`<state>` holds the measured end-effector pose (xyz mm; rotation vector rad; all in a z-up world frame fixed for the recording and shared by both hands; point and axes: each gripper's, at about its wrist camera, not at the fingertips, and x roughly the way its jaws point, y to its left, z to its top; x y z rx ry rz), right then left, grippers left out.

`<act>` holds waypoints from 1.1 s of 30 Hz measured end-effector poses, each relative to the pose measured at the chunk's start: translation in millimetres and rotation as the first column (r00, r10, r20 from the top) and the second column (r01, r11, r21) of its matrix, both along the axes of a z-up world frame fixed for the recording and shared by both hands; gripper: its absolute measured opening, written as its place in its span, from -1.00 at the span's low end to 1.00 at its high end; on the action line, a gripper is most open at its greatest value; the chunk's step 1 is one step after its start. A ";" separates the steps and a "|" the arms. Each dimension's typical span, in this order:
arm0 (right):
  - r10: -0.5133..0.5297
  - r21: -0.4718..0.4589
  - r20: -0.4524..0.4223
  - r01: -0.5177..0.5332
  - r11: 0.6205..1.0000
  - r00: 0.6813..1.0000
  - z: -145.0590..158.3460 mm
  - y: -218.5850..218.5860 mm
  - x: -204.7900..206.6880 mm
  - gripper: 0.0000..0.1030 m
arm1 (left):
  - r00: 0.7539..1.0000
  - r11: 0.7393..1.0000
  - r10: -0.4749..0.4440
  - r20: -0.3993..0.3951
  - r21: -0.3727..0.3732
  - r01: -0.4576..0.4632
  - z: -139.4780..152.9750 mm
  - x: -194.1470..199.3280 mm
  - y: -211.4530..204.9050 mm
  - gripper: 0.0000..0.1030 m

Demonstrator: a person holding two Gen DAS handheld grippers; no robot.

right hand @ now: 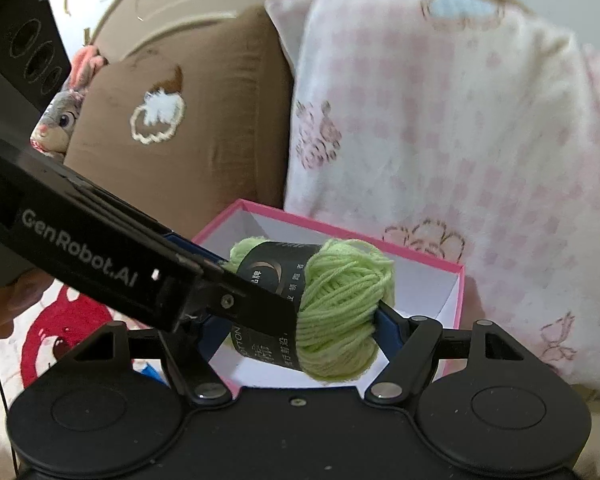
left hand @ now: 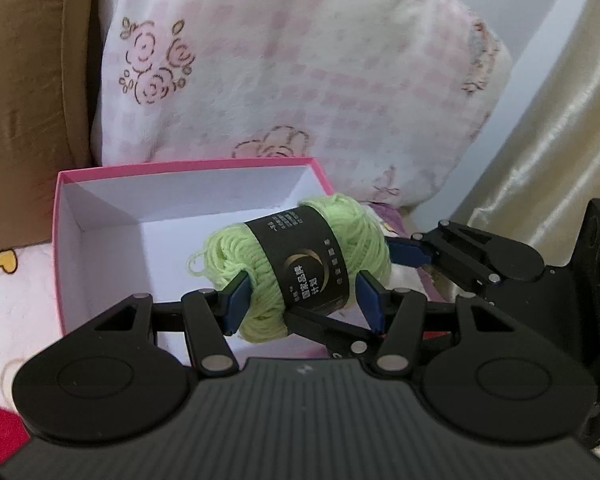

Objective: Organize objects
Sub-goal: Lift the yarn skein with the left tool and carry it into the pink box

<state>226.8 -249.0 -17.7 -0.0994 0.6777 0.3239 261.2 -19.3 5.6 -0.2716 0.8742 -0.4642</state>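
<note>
Yarn skein (left hand: pixel 296 264) between left hand-held gripper (left hand: pixel 304 300) pads, apparently clamped, above pink box (left hand: pixel 80 208).

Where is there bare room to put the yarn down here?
The pink box is bare inside: its white floor between the left and back walls is free. The near right corner is crowded, with the green yarn held there between the left claw and right claw.
</note>
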 end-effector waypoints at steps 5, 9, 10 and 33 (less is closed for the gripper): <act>-0.010 -0.002 -0.054 0.010 1.000 0.998 -24.0 -9.5 29.9 0.32 | 0.998 1.000 0.023 -0.063 -0.012 -0.024 -33.1 39.2 -0.8 0.05; -0.013 -0.044 -0.089 0.009 0.999 0.996 -42.6 -12.7 49.0 0.29 | 0.994 0.999 0.031 -0.104 -0.029 -0.034 -58.3 59.3 -3.7 0.05; -0.015 -0.056 -0.096 0.010 0.998 0.995 -46.7 -12.9 52.2 0.29 | 0.993 0.999 0.031 -0.118 -0.033 -0.035 -64.7 63.7 -4.8 0.05; -0.077 -0.246 -0.135 0.041 0.968 0.988 -82.4 -7.3 79.3 -0.29 | 0.965 0.983 0.183 -0.187 0.005 -0.185 -111.6 87.3 1.9 0.07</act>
